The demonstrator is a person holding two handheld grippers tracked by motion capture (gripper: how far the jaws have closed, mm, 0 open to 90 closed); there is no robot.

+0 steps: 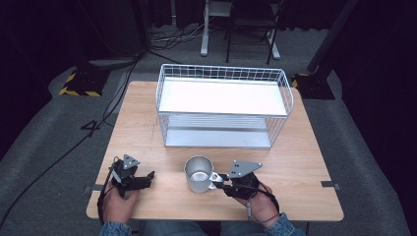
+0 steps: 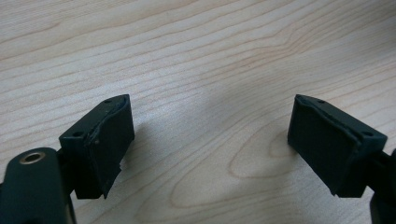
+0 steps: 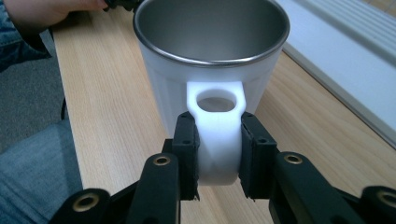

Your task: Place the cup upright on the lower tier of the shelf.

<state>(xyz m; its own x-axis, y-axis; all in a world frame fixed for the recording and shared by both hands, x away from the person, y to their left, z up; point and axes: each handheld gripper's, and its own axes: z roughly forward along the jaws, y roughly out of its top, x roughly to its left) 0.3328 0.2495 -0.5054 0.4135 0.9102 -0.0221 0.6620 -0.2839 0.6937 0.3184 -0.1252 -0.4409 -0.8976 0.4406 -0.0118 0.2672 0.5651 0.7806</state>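
A light wooden table (image 1: 147,113) is seen from above, with a white wire basket rack of 2 tiers (image 1: 223,105) standing on its far half. Near the front edge, between the 2 hands and well apart from the rack, a white mug with a steel-lined interior and a flat white handle (image 1: 198,174) stands upright.

The mug is judged rigid and fairly light, since nothing is seen inside it; its smooth wall would likely be slippery, so the flat handle (image 3: 217,135) is the sensible place to be gripped, though the cup may tip about that narrow hold when lifted.

The right gripper (image 3: 217,156) is clenched on that handle, 1 black pad pressed on each side. The left gripper (image 2: 210,140) is held over bare wood to the mug's left, its jaws spread wide with nothing between them.
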